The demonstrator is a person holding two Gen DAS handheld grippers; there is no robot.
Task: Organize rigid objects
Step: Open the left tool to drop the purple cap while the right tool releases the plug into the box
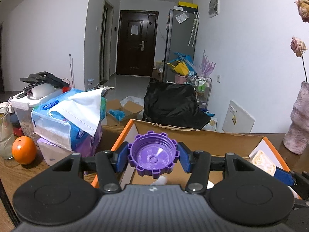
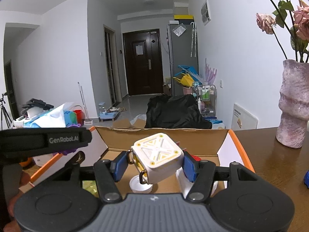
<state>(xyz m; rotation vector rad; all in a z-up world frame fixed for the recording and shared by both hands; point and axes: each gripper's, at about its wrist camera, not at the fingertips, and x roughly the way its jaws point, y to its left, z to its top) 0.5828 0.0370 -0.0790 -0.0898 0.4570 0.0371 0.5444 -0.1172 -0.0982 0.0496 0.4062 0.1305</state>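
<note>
My left gripper is shut on a purple notched cap, its hollow side facing the camera, held above the open cardboard box with orange edges. My right gripper is shut on a white and yellow square case with small metal loops, tilted, over the same box. The case and a blue pad of the right gripper show at the right of the left wrist view. A white cap and a white object lie on the box floor; a red thing shows behind the right pad.
An orange, tissue packs and a plastic tub crowd the wooden table left of the box. A pink vase with dried flowers stands at the right. A blue object lies at the table's right edge. The left gripper's strap crosses the right wrist view.
</note>
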